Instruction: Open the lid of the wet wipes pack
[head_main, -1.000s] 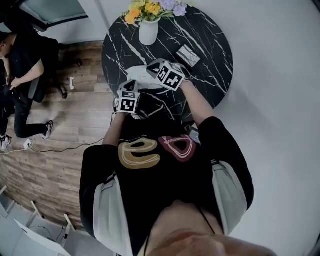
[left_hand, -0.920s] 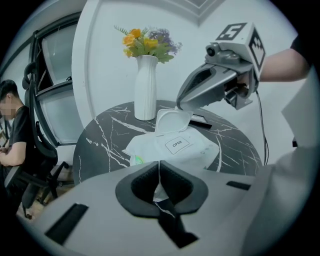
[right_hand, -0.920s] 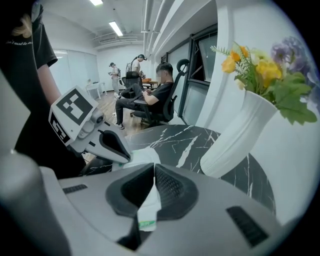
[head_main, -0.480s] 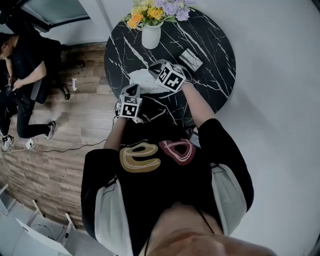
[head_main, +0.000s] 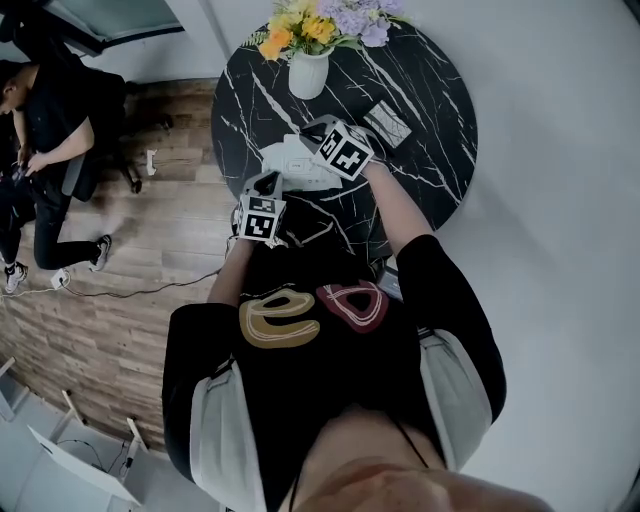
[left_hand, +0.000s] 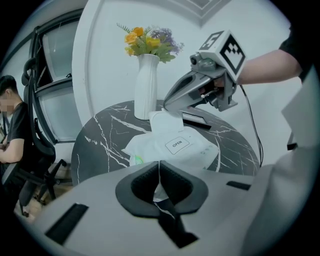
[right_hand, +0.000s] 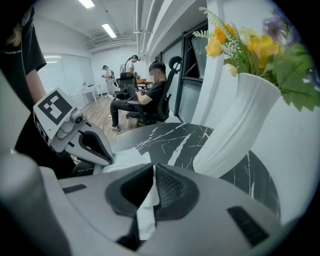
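Note:
The white wet wipes pack (left_hand: 172, 147) lies on the black marble table (head_main: 420, 170), its "OPEN" label facing up. My left gripper (left_hand: 159, 162) is shut on the pack's near edge, with a white corner pinched between its pads. My right gripper (left_hand: 166, 107) reaches down at the pack's far end and holds a white flap (left_hand: 165, 120) lifted off it. In the right gripper view the flap (right_hand: 146, 210) runs between the pads of that gripper (right_hand: 154, 167), whose jaws are opening slightly. The head view shows both grippers over the pack (head_main: 295, 165).
A white vase of flowers (left_hand: 146, 85) stands just behind the pack, close to the right gripper. A dark flat object (head_main: 385, 118) lies at the table's right. A seated person (right_hand: 152, 97) and office chairs are beyond the table on the wooden floor.
The right gripper has shifted slightly at the pack's far end, still with the flap between its jaws. The left gripper has stayed where it was.

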